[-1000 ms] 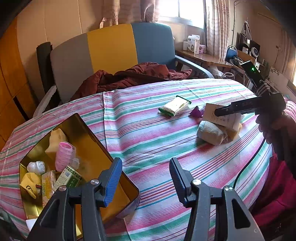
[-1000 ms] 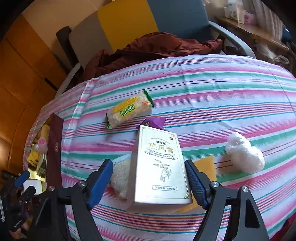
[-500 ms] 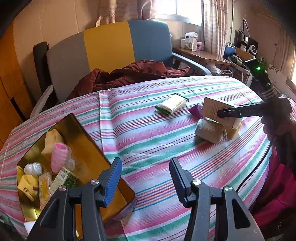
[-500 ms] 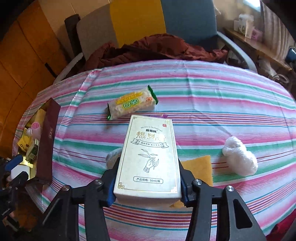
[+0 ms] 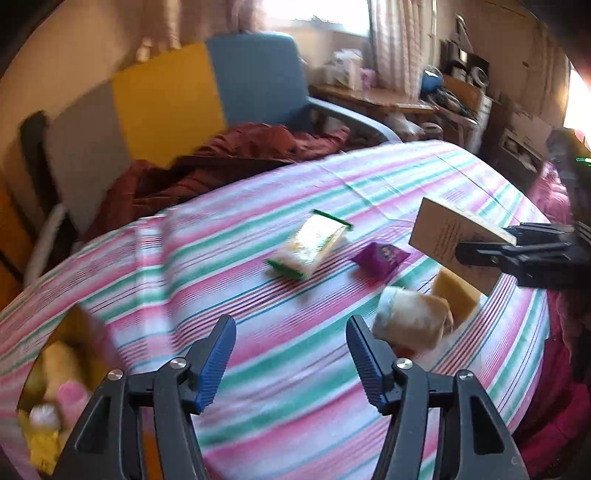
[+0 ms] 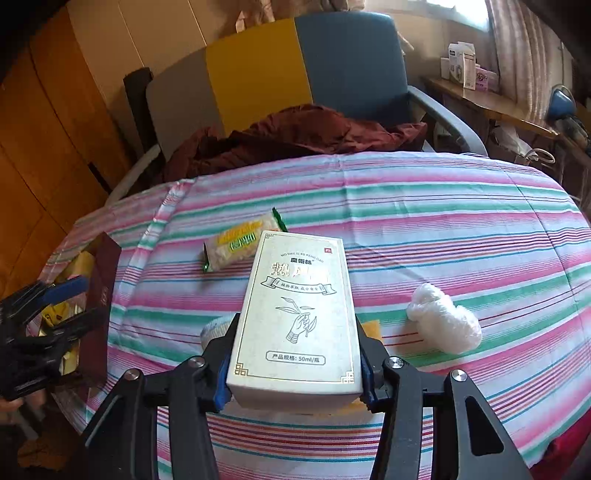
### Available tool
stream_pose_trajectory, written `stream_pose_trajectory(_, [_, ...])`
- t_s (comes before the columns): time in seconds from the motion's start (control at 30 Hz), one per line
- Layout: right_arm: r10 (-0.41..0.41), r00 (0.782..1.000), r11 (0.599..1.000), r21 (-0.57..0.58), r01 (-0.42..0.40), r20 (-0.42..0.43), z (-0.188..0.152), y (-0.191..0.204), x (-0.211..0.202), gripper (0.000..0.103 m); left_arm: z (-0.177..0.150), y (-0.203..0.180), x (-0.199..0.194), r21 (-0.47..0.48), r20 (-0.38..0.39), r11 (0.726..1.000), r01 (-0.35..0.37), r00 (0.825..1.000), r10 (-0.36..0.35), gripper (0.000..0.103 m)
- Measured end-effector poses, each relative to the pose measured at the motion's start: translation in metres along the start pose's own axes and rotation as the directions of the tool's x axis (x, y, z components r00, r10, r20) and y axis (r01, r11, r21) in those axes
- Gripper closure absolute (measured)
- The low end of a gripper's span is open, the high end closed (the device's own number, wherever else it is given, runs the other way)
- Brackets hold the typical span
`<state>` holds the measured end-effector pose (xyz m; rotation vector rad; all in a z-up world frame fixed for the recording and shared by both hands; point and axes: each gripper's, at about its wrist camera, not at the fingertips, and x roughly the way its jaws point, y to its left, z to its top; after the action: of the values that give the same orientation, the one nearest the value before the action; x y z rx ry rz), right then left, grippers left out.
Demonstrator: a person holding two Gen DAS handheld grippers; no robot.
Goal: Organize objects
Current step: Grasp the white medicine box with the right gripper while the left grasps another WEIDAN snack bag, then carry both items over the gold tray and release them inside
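Since a second earlier, our right tool [image 6: 295, 373] had clamped and lifted the white box [image 6: 295, 314] off the surface [image 6: 443, 221]; our left tool [image 5: 291, 354] hung open, empty. Gripped near one end, the box could tilt and slip.

A round table [image 6: 424, 192] under a pink, green and white striped cloth fills the middle of the room. Behind it at 12 o'clock stands a chair [image 6: 306, 70] with a back in grey, yellow and blue panels and a grey armrest; a dark red garment [image 6: 295, 133] lies heaped on its seat. Orange-brown wood panelling [image 6: 48, 147] covers the wall at 9 o'clock. At 2 o'clock a wooden desk [image 6: 491, 103] carries small boxes, beneath a bright window [image 5: 317, 18] with pale patterned curtains [image 6: 524, 51]. Daylight falls in from there.
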<state>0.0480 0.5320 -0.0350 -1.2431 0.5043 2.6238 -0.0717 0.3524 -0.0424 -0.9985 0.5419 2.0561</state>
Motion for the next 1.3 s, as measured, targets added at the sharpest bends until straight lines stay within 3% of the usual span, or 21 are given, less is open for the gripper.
stream_pose_trajectory(0.2, [0.010,1.000,1.000,-0.004,-0.010,0.009,0.002,-0.003,-0.002,0.051,0.034,-0.006,0.052,0.084,-0.035,0.996,0.018,0.999,-0.016,0.031])
stream_pose_trajectory(0.43, [0.038,0.999,0.999,0.005,-0.038,-0.001,0.001,-0.005,0.001,0.051,0.056,-0.017,0.104,0.231,-0.076,0.973,0.020,0.997,-0.002,0.030])
stream_pose_trajectory(0.77, [0.051,0.999,0.999,0.020,-0.050,-0.014,-0.001,-0.007,0.008,0.051,0.065,-0.015,0.151,0.211,-0.128,0.976,0.045,0.992,-0.018,0.031])
stream_pose_trajectory(0.83, [0.047,0.999,0.999,0.021,-0.047,-0.014,-0.001,-0.008,0.009,0.051,0.065,-0.009,0.152,0.125,-0.132,0.989,0.085,0.989,-0.068,0.043])
stream_pose_trajectory(0.9, [0.045,0.999,0.999,0.023,-0.045,-0.011,-0.002,-0.008,0.009,0.051,0.062,-0.010,0.148,0.104,-0.116,0.993,0.053,0.992,-0.041,0.050])
stream_pose_trajectory(1.1, [0.042,0.999,0.999,0.008,-0.042,-0.012,-0.006,-0.002,0.010,0.051,0.040,-0.002,0.114,-0.014,-0.088,0.999,-0.040,0.995,0.039,0.051])
stream_pose_trajectory(1.3, [0.052,0.999,0.998,-0.040,-0.052,-0.006,-0.009,0.016,0.010,0.051,0.012,0.006,0.037,-0.101,0.004,0.989,-0.110,0.994,0.111,0.051])
